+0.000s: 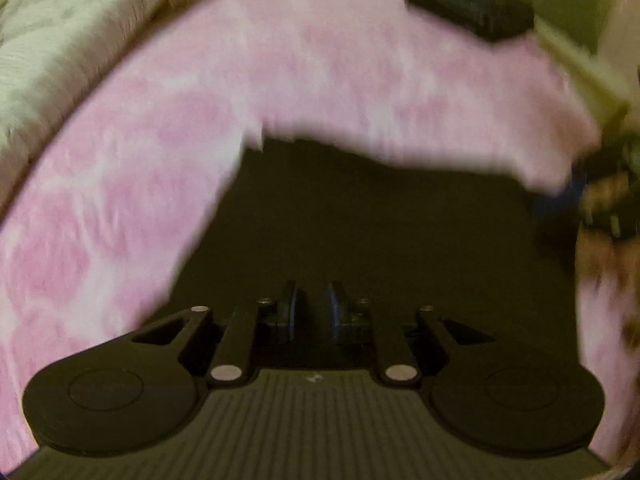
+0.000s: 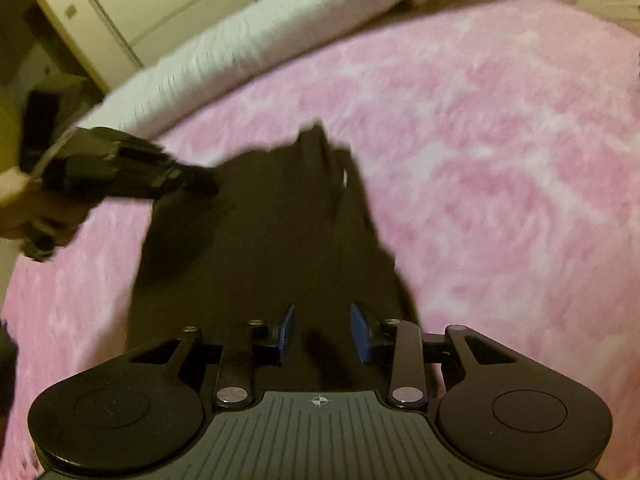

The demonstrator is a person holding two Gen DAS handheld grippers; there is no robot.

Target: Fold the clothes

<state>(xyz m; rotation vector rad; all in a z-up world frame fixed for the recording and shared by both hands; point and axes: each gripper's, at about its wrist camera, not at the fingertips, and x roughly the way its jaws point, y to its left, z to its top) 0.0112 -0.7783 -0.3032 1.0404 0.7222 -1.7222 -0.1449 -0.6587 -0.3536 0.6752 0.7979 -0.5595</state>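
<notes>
A dark garment (image 1: 360, 240) lies spread on a fluffy pink blanket (image 1: 120, 200). In the left wrist view my left gripper (image 1: 313, 312) hovers over the cloth, its blue pads a narrow gap apart with nothing seen clamped between them. The right wrist view shows the same garment (image 2: 272, 240) with a small white tag near its far end. My right gripper (image 2: 323, 332) stands open above the garment's near part, with only cloth lying below the gap. The left gripper (image 2: 200, 188), blurred, sits at the garment's left edge, with a hand (image 2: 32, 208) behind it.
A white fluffy blanket (image 1: 60, 40) borders the pink one at the far side, also the white blanket (image 2: 240, 40). A black boxy object (image 1: 468, 4) rests at the pink blanket's far right. Pale cabinet doors (image 2: 140, 8) stand beyond.
</notes>
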